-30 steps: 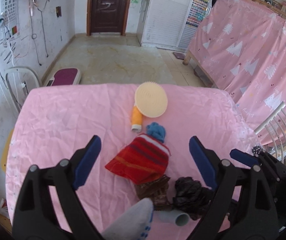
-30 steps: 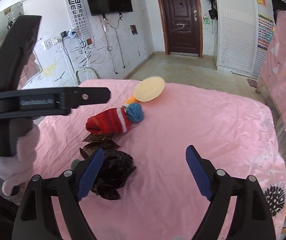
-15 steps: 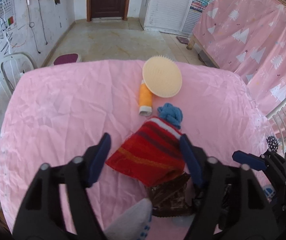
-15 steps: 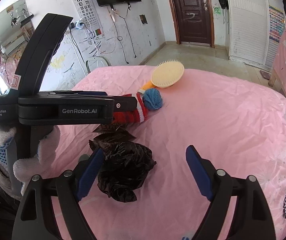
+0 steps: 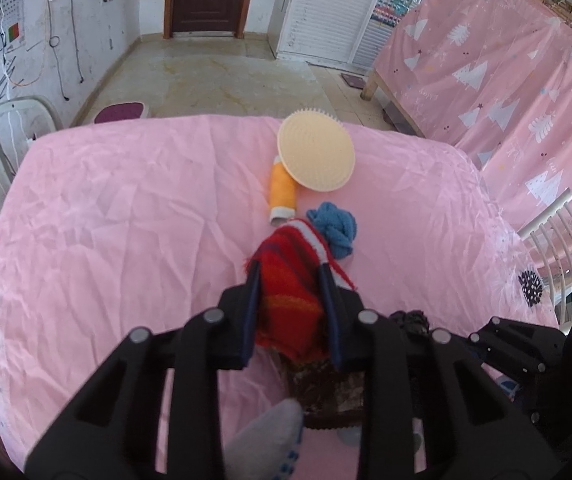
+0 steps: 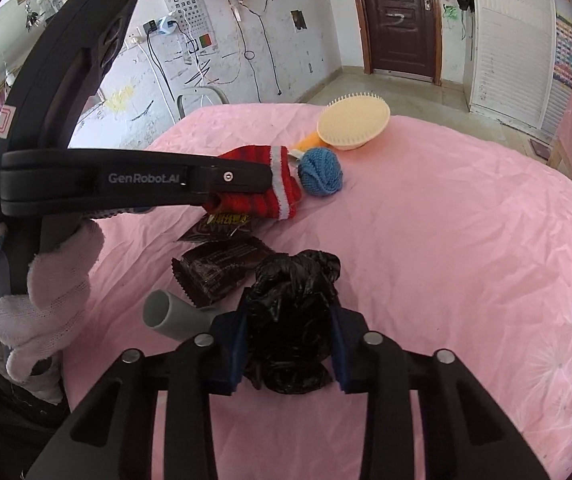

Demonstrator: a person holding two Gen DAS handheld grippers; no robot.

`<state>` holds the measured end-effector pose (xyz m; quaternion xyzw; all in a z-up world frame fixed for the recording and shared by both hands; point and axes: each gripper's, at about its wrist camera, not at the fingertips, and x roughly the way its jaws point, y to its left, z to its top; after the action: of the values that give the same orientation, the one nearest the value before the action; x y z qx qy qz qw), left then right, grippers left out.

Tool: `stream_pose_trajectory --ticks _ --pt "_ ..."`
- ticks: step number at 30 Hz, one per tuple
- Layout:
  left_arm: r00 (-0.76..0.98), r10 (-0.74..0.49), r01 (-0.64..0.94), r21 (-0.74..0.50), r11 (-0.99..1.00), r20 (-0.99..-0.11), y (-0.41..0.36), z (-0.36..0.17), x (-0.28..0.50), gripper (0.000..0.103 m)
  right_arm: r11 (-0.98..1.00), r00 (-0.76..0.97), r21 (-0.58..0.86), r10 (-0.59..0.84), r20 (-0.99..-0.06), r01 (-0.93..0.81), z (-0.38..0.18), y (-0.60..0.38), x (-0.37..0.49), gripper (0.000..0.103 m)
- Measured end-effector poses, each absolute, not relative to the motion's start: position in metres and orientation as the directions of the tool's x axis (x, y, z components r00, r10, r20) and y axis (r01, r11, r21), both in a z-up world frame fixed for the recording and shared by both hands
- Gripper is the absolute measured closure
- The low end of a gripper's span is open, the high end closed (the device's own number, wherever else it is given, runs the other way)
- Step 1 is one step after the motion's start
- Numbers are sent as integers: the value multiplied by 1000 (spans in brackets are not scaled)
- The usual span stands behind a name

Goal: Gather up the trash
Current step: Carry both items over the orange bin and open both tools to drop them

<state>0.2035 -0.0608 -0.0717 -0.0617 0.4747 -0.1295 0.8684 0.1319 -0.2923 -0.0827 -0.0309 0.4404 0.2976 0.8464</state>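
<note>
The black crumpled bag (image 6: 290,320) sat bunched between the closing right gripper (image 6: 289,344) pads. The left gripper (image 5: 291,312) was closing on the red striped sock (image 5: 290,280); brown wrappers (image 6: 218,272) and a grey tube (image 6: 174,314) crowded beside

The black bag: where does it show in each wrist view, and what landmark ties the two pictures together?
Left wrist: only a dark scrap of the black bag shows low right of centre, beside the left gripper.
Right wrist: the black bag fills bottom centre, between the closing jaws of the right gripper.
Shared landmark: the red hat, left of the blue pompom in both.
</note>
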Motion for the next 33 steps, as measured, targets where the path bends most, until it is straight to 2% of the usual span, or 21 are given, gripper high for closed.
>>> stream_pose_trajectory --ticks 17,33 --pt "612 -277 181 -211 961 -741 -68 -22 180 77 862 567 204 466 -680 -464 -51 -334 123 81" --pt "622 -316 309 -146 940 -716 -156 7 162 77 915 711 237 402 -577 -325 -25 -439 103 81"
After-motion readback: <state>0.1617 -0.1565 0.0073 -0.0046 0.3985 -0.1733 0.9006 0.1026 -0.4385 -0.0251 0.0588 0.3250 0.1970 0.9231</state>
